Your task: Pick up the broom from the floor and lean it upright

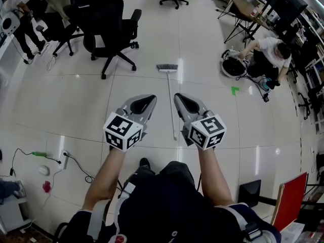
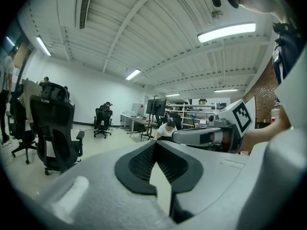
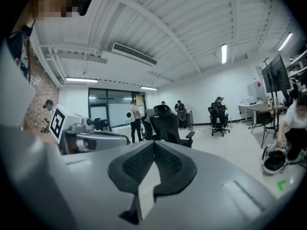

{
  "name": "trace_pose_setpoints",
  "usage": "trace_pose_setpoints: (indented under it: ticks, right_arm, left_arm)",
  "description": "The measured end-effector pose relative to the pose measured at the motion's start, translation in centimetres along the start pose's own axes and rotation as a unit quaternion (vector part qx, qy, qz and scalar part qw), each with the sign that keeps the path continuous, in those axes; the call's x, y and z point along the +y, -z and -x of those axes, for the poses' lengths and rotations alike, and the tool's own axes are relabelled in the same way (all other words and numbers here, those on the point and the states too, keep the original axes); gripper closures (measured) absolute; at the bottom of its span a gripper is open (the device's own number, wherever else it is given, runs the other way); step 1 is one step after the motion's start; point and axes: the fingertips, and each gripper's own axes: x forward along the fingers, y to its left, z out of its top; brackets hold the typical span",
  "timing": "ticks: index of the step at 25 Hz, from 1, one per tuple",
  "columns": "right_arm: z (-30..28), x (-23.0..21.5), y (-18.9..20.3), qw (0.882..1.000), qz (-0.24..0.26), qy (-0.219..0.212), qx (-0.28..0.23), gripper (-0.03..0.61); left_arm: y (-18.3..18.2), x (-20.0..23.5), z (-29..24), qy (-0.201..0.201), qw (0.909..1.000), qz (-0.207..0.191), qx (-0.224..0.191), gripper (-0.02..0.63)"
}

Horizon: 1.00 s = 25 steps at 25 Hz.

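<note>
White floor tiles bore the broom, which lay flat with its bristle head pointing away from the person and its thin handle running back between the two grippers. The left gripper and the right gripper were held side by side above the floor, each with its jaws pressed together at the tips and nothing between them. A black office chair stood beyond on the left.
</note>
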Motion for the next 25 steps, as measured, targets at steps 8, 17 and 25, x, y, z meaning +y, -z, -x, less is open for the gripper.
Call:
trace_pose_setpoints:
  ticks: [8,17,25]
  right_arm:
    - [-5.4,-2.5,2.0,0.999,-0.027,0.034,0.017,0.574]
    - [-11.0,-12.7,4.5,0.991,-0.084,0.104,0.002,0.574]
    - [-11.8,-20.1,8.2,0.974,-0.130,0.183,0.028,0.574]
  left_arm:
    - [1.6,6.4,-2.1,0.024,0.9995,0.003,0.022,0.614]
    - [4.8,12.1,-12.9,0.109,0.9901,-0.022,0.086,0.614]
    - [7.3,12.4,-22.7,0.234,0.9607,-0.062,0.135,0.614]
